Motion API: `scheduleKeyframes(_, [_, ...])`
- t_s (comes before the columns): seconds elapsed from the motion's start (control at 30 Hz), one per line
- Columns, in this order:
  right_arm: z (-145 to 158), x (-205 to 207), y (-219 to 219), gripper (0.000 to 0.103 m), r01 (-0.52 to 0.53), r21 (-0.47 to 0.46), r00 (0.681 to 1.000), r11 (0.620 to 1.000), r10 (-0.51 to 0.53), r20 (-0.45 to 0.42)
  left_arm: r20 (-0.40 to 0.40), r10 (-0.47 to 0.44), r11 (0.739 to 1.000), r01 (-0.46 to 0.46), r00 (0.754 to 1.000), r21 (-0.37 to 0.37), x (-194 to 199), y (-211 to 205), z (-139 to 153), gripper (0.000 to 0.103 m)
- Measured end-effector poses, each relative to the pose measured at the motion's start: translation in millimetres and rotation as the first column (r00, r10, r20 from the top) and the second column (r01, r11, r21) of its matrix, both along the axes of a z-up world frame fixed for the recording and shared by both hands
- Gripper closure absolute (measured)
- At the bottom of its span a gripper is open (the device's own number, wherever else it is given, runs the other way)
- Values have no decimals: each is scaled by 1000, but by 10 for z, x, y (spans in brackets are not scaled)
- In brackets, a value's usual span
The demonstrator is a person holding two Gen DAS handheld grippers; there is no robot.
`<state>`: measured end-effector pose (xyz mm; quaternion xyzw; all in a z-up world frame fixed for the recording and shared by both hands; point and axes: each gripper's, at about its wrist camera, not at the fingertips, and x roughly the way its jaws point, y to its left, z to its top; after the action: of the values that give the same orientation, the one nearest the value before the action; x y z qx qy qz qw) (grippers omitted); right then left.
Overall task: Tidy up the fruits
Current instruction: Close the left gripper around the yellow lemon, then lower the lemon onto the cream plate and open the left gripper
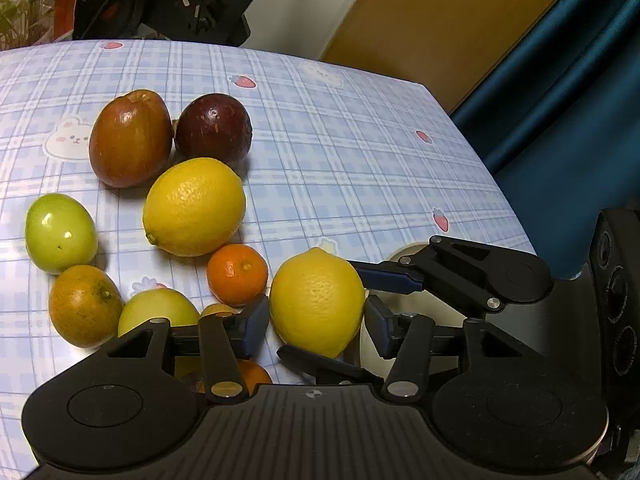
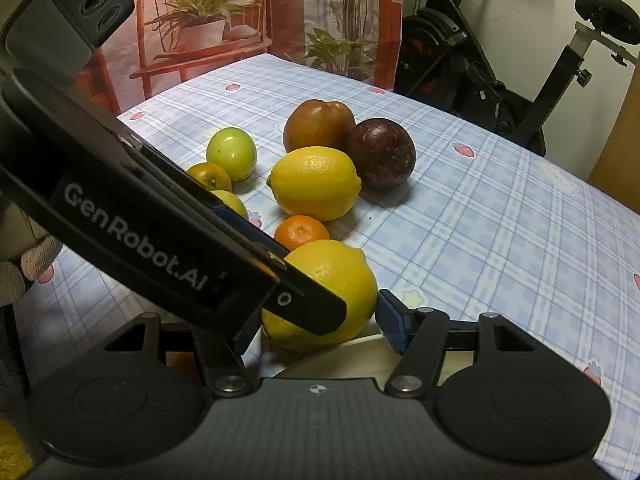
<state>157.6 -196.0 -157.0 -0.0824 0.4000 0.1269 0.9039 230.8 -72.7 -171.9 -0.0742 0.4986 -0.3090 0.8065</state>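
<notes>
A yellow lemon (image 1: 316, 300) sits between the pads of my left gripper (image 1: 316, 330), with a thin gap at the left pad, so the jaws are open around it. My right gripper (image 1: 324, 316) comes in from the right and is shut on that lemon (image 2: 340, 276), one finger behind it and one in front. In the right wrist view, my right gripper (image 2: 320, 328) shows its blue right pad against the lemon. The left gripper's arm hides the other pad. A second lemon (image 1: 194, 206) lies on the tablecloth among other fruit.
A red-brown fruit (image 1: 130, 138), a dark purple fruit (image 1: 214, 128), a green fruit (image 1: 60, 232), a mandarin (image 1: 238, 274) and a greenish orange (image 1: 84, 306) lie left of the held lemon. A cream plate (image 2: 340, 356) sits under the grippers. The table edge (image 1: 500, 184) is right; an exercise bike (image 2: 500, 92) stands beyond.
</notes>
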Motion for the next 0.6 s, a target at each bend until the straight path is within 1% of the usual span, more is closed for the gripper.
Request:
scheduleKeyframes(0.07, [2, -10, 3, 39, 2, -1, 1000, 1000, -2, 2, -5, 1, 1000, -1, 1000, -2, 3, 0, -10, 44])
scheduleKeyframes(0.2, [7, -48, -1, 40, -1, 13, 1000, 1000, 1, 10, -13, -10, 1000, 10, 1000, 6, -6, -27, -57, 45])
scheduleKeyframes(0.4, [16, -80, 11, 40, 10, 29, 1000, 1000, -11, 21, 18, -4, 1000, 4, 1000, 16, -42, -35, -41, 45])
scheduleKeyframes(0.6, [114, -131, 39, 40, 14, 37, 998, 999, -16, 68, 70, 8, 1000, -9, 998, 12, -133, -1, 117, 45])
